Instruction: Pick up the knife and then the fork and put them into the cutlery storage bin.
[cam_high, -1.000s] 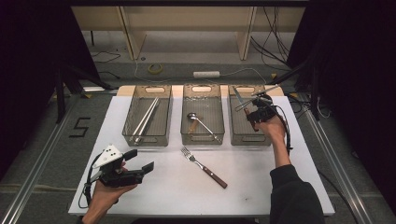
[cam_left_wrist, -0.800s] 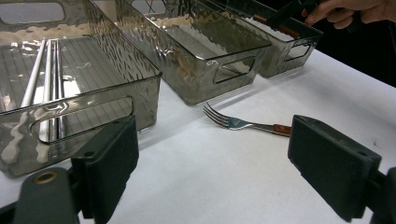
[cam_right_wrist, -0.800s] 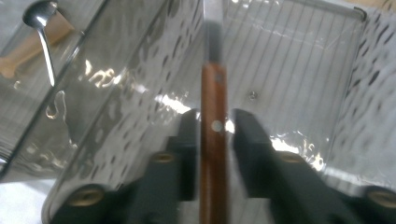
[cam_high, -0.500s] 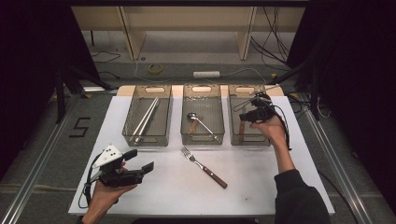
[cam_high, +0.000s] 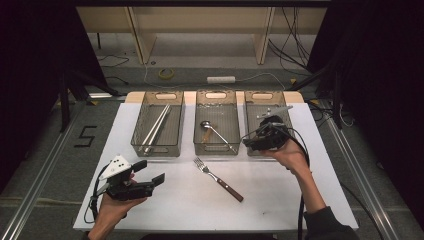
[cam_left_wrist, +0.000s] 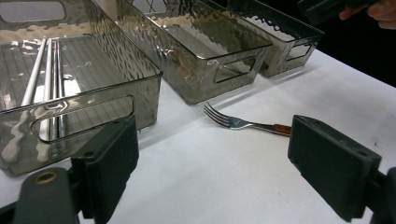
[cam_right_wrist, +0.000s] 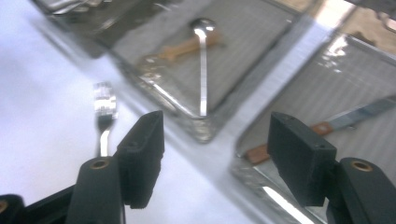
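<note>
The knife (cam_right_wrist: 327, 126) lies in the bin, beyond the empty, just-opened right tongs (cam_right_wrist: 215, 154).

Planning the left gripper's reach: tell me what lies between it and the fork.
Bare white table, nothing else. The high view shows the left gripper and the fork apart, with a clear stretch between them.
</note>
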